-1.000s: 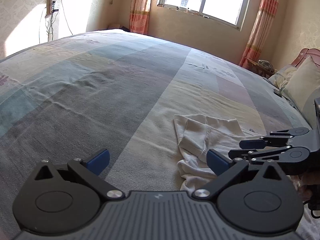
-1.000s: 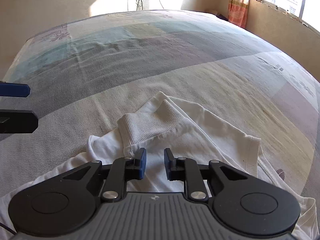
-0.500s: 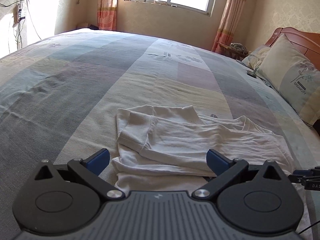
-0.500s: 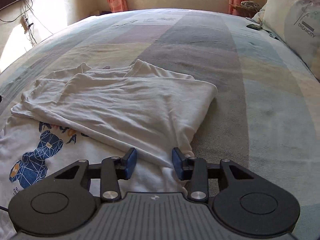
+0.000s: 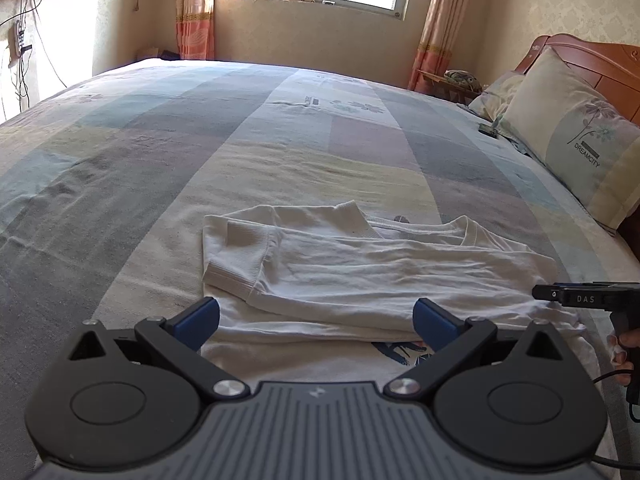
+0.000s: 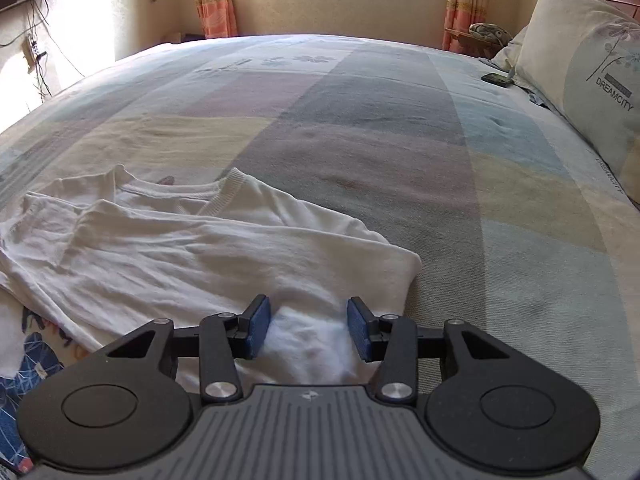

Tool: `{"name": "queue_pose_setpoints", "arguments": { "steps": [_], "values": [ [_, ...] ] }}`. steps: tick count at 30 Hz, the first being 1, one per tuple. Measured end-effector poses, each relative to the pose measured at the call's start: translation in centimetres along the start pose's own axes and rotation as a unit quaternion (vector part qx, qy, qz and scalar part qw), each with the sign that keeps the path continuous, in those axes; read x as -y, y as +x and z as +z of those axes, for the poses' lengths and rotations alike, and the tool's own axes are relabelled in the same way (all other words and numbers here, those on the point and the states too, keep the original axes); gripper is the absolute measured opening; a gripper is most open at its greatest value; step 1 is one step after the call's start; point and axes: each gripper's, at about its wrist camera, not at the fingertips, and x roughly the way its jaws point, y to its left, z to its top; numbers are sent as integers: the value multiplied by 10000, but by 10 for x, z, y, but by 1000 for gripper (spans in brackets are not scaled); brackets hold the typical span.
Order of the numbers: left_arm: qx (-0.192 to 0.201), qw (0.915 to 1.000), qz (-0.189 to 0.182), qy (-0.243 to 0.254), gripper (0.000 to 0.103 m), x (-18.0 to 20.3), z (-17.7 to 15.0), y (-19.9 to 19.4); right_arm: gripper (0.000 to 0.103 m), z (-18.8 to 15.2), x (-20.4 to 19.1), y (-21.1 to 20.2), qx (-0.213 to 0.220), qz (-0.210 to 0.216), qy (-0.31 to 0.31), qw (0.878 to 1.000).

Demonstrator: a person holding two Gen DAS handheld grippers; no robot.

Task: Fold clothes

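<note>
A white T-shirt (image 5: 360, 272) lies part-folded on the patterned bedspread (image 5: 280, 140), one sleeve turned in at the left and a blue print (image 5: 400, 350) showing at its near edge. My left gripper (image 5: 316, 322) hovers wide open over that near edge, its pads clear of the cloth. In the right wrist view the shirt (image 6: 200, 256) fills the lower left. My right gripper (image 6: 309, 328) is at the shirt's right side. Its jaws are opening, with white fabric lying between the pads but not pinched. The right gripper (image 5: 560, 296) also shows at the shirt's right end, held by a hand (image 5: 628, 344).
Pillows (image 5: 576, 140) lean on a wooden headboard (image 5: 592, 60) at the right. A small dark object (image 6: 496, 79) lies on the bedspread (image 6: 380, 128) near the pillow (image 6: 592, 52). Beyond the bed are a window, curtains, and wall cables on the left.
Both views have swung toward the window and headboard. My right gripper has travelled from the shirt's sleeve to its right side, and its jaws have widened. The left gripper stays wide open.
</note>
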Motion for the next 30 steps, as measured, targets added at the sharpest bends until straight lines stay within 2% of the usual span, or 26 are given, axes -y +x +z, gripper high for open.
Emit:
{"name": "queue_pose_setpoints", "arguments": {
  "steps": [2, 4, 8, 11, 12, 13, 14, 15, 18, 19, 20, 23, 26, 27, 30],
  "values": [
    [3, 10000, -79, -12, 102, -3, 6, 5, 58, 1, 5, -6, -53, 15, 87, 9999],
    [10, 9997, -222, 34, 102, -2, 17, 16, 58, 9, -5, -14, 8, -205, -78, 9998],
    [39, 9965, -815, 166, 102, 9, 36, 50, 58, 29, -17, -15, 265, 158, -110, 9995],
    [-202, 9921, -1227, 162, 102, 13, 40, 87, 58, 33, -10, 8, 81, -182, -36, 9998],
    [-388, 9925, -1156, 63, 102, 9, 37, 102, 58, 31, -2, 15, -4, -198, 98, 9998],
    [-574, 9926, -1073, -38, 102, 5, 35, 116, 62, 29, 7, 22, -84, -179, 247, 9995],
    [-739, 9942, -768, -160, 100, -3, 31, 128, 63, 28, 14, 22, -49, -111, 367, 9993],
    [-660, 9951, -722, -159, 98, -10, 28, 130, 62, 27, 19, 20, 15, -30, 481, 9988],
    [-557, 9963, -641, -134, 99, -18, 29, 123, 62, 28, 18, 1, 100, -561, 269, 9980],
    [-507, 9972, -546, -60, 99, -16, 31, 117, 62, 29, 20, -7, 127, -559, 304, 9979],
    [-455, 9979, -459, 18, 99, -13, 33, 111, 62, 29, 23, -15, 166, -491, 369, 9980],
    [-241, 9967, -659, 418, 100, -3, 31, 97, 64, 24, 10, -37, 207, 89, 325, 9992],
    [-514, 9958, -490, 582, 100, -5, 19, 106, 68, 14, -9, -44, 14, 709, 196, 9973],
    [-597, 9954, -373, 644, 98, -7, 15, 109, 69, 8, -15, -39, -133, 802, 138, 9966],
    [-692, 9945, -131, 770, 100, -11, 12, 107, 68, -15, -15, -33, -416, 683, 183, 9966]
  ]
}}
